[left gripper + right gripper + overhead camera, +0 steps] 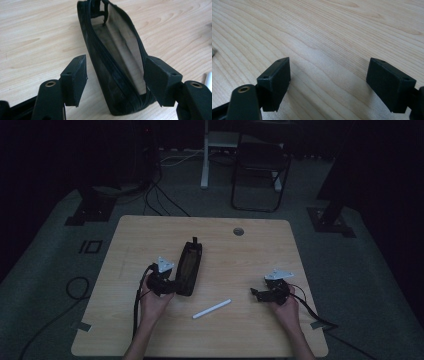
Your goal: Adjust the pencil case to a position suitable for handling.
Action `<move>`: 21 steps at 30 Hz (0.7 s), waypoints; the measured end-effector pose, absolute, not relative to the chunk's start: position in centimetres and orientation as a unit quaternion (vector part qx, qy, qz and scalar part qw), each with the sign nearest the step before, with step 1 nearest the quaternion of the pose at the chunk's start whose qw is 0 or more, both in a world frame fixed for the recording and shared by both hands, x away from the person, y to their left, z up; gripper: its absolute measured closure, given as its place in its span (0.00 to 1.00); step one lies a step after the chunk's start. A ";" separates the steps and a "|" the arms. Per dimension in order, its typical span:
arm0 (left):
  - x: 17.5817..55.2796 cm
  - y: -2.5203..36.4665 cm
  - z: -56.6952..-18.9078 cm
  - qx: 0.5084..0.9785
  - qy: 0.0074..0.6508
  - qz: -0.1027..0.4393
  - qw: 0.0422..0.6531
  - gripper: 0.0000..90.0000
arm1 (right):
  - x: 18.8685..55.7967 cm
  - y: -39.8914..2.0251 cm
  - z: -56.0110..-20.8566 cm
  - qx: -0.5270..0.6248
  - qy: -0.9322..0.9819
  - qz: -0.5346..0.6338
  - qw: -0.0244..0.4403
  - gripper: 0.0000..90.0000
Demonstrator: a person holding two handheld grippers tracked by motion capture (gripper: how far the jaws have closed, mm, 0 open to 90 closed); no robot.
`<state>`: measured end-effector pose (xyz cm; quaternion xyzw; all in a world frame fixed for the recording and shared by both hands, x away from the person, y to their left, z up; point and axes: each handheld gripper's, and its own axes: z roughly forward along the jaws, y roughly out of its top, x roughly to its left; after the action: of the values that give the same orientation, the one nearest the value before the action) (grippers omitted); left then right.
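On the wooden surface (235, 255), the left gripper (167, 285) stood at the near end of an unzipped black pouch (189, 267), whose end lay between its parted fingers (75, 77); the left finger stood clear, while contact on the right could not be told. A white pen (212, 309) lay centre-front. The right gripper (262, 294) rested at the right, its fingers (275, 82) wide over bare wood.

Pouch: black pouch (189, 268) lay unzipped mid-table.
Left gripper (167, 285): sat right at the pouch's near end.
Right gripper (257, 293): rested well apart.
White stick (212, 309): lay between them.
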<state>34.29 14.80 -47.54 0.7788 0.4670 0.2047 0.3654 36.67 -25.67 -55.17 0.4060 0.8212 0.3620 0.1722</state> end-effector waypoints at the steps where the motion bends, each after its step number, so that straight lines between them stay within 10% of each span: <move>1: 34.2 14.8 -47.6 0.779 0.468 0.205 0.364 0.40 | 36.7 -25.7 -55.2 0.406 0.821 0.362 0.172 0.21; 21: 33.4 17.2 -48.8 0.765 0.505 0.228 0.327 0.44 | 36.7 -25.7 -55.2 0.406 0.821 0.362 0.172 0.21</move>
<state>33.41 17.21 -48.77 0.7653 0.5053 0.2278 0.3272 36.67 -25.67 -55.17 0.4059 0.8213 0.3621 0.1723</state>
